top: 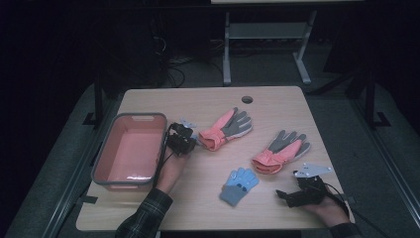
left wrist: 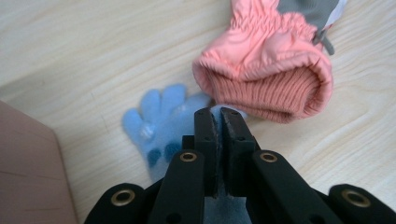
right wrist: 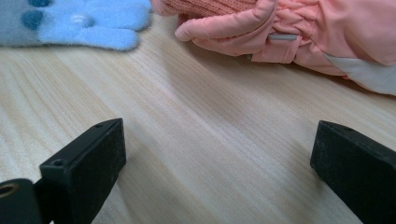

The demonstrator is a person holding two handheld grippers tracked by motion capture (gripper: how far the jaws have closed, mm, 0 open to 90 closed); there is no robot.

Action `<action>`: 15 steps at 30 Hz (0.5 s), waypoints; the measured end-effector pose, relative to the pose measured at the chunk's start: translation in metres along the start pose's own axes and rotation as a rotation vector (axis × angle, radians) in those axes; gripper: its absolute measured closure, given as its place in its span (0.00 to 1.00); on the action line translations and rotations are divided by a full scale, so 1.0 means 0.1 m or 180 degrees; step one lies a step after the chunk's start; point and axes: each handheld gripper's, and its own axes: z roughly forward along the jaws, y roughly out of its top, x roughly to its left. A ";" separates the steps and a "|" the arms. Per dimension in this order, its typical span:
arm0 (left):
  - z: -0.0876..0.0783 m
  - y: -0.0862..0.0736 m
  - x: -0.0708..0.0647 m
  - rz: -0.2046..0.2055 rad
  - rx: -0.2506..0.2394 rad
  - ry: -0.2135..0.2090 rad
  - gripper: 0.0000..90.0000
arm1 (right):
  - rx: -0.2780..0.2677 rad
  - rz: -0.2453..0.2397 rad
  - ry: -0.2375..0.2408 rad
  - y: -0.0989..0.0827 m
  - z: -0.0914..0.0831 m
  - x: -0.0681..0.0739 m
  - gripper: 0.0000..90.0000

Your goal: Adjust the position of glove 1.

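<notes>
no readable text, labels or signs

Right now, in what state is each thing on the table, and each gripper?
left gripper: shut on a pinch of the held blue glove.
right gripper: open, empty.
held blue glove: pinched in the left jaws, beside a pink cuff.
other blue glove: lying flat, free.
left pink glove: lying flat, grey palm up.
right pink glove: lying flat, grey palm up.
pink basin: upright, empty.

Light wooden table – pink bin, two pink-and-grey gloves, small blue glove lying on it
</notes>
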 end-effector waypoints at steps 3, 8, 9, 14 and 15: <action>-0.07 0.01 0.01 0.0006 -0.0057 -0.0082 0.96 | 0.0000 0.0000 0.0000 0.00 0.00 0.00 0.03; -0.20 0.03 0.01 0.0009 -0.0149 -0.0331 0.96 | 0.0001 0.0000 0.0001 0.00 0.00 0.00 0.03; -0.23 0.03 0.00 0.0033 -0.0166 -0.0376 0.96 | 0.0000 -0.0002 0.0000 0.00 0.00 0.00 0.03; -0.37 0.04 -0.10 0.0089 -0.0282 -0.0591 0.96 | -0.0007 -0.0016 -0.0003 0.00 0.00 0.00 0.03; -0.40 0.05 -0.11 0.0110 -0.0302 -0.0606 0.96 | -0.0008 -0.0017 -0.0003 0.00 0.00 0.00 0.03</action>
